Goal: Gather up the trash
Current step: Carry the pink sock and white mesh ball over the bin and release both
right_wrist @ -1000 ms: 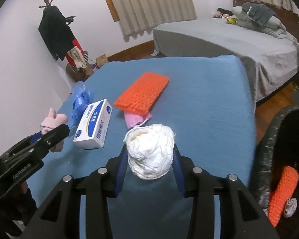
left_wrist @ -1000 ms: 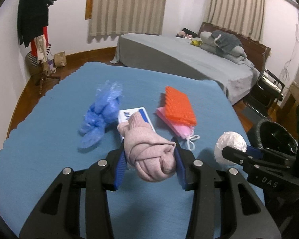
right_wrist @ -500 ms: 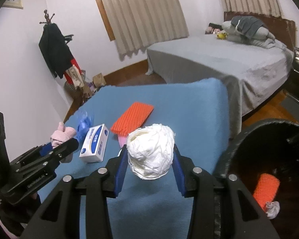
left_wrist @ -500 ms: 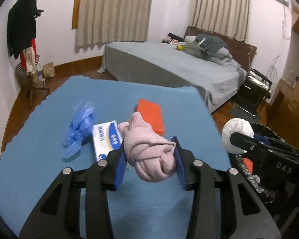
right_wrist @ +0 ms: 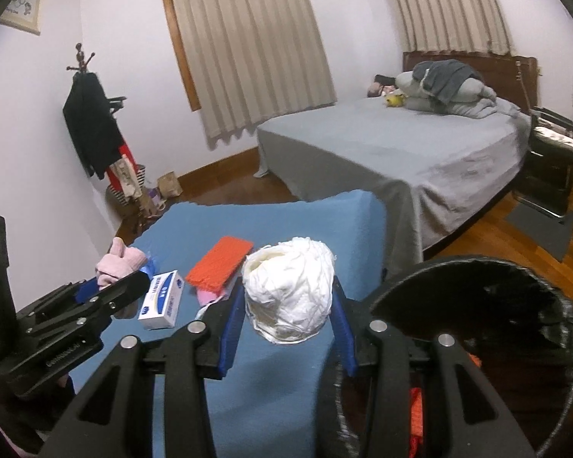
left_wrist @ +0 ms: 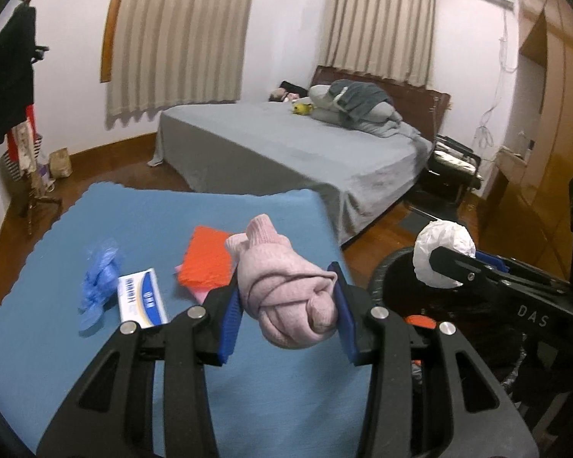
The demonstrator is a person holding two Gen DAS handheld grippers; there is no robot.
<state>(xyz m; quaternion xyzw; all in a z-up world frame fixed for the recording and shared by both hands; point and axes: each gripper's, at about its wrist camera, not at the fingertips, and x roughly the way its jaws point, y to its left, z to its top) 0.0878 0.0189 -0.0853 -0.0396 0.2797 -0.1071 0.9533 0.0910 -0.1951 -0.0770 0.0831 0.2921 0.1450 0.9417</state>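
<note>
Since a second ago both loads have been lifted off the blue table (left_wrist: 57, 362) and carried toward the black trash bin (right_wrist: 477, 278), which now fills far more of each view; the drop is judged close. The left gripper (left_wrist: 286, 315) is clamped on a knotted pink sock (left_wrist: 286, 297), held above the table's right edge. The right gripper (right_wrist: 286, 316) is clamped on a white crumpled wad (right_wrist: 290, 290), just beside the bin's rim. Both grippers are angled downward. An orange mesh pad (left_wrist: 206, 263), a small box (left_wrist: 141, 299) and a blue plastic bag (left_wrist: 99, 282) are left on the table.
</note>
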